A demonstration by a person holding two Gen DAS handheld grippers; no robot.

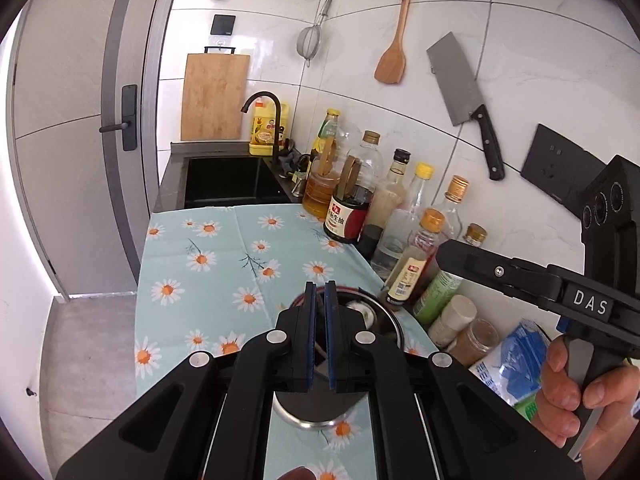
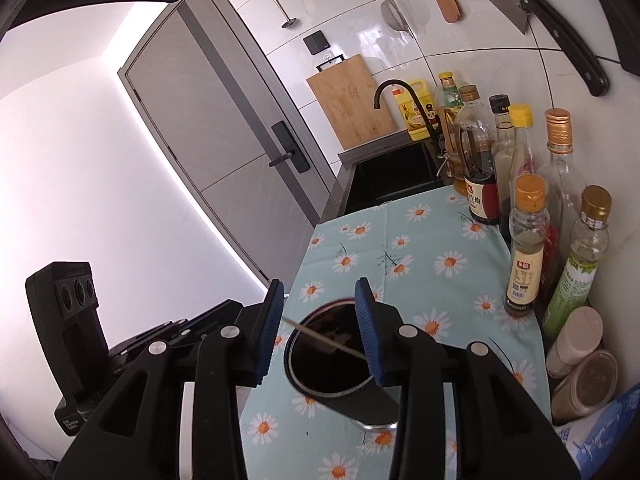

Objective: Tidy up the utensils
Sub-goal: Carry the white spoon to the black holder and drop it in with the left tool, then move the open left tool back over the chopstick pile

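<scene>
The left tongs [image 1: 319, 292] have their blue pads nearly pressed together with only a narrow gap; whether anything sits between them is hard to tell. They hang over a dark utensil holder [image 1: 316, 408] on the daisy-print tabletop [image 1: 224, 256], hiding most of its mouth. The right tongs [image 2: 320, 304] are spread wide above the same holder [image 2: 332, 360], gripping nothing. A thin pale stick [image 2: 320, 338] crosses the rim; its far end disappears behind the right pad. The holder's contents are too dark to make out.
</scene>
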